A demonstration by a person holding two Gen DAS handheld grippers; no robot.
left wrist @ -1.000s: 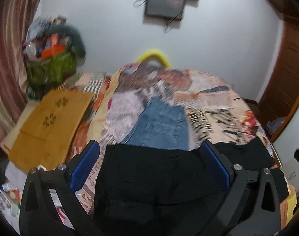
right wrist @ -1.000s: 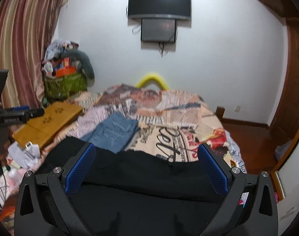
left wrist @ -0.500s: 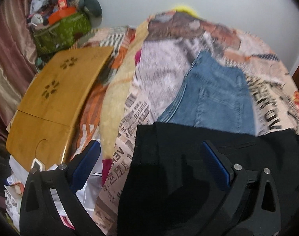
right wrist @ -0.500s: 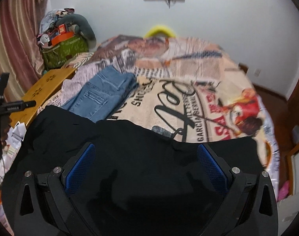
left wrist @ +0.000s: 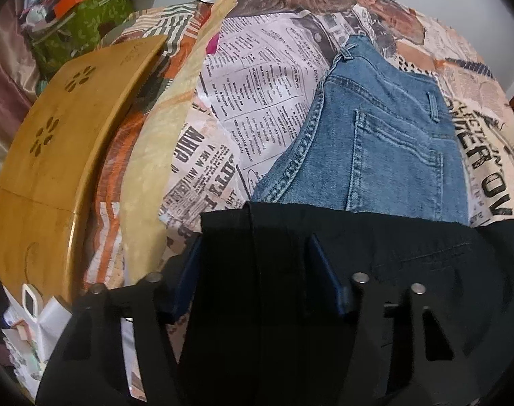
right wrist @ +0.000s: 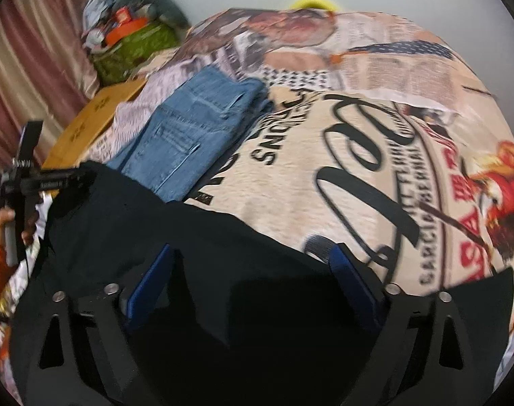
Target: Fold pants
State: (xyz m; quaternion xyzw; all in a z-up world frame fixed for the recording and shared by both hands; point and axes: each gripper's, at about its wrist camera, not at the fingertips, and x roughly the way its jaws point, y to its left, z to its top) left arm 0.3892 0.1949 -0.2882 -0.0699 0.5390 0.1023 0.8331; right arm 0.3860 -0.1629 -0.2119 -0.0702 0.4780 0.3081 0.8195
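Fingers of the left gripper (left wrist: 257, 270) stood partly spread and had just been closing, with a strip of the black pants (left wrist: 409, 253) running up between the blue pads (left wrist: 326, 272); whether those pads pressed on the cloth could not be told; the fingers of the right gripper (right wrist: 253, 270) stood wide apart and had likewise just been closing, the black cloth lying between and under them with no pad seen touching it. Both grippers pointed steeply down at the bed (right wrist: 324, 186), which carried a printed newspaper-pattern cover; the black pants lay spread flat across the near edge of that bed, filling the lower part of both views. Folded blue jeans (left wrist: 385, 142) lay on the cover just beyond the pants, their near end tucked under the black edge. To the left of the bed stood a wooden table (left wrist: 53, 142) with flower-shaped cutouts; behind it sat a green bag (left wrist: 84, 30) heaped with assorted items. In the right wrist view, a hand (right wrist: 6, 226) at an orange sleeve gripped the left gripper's handle.
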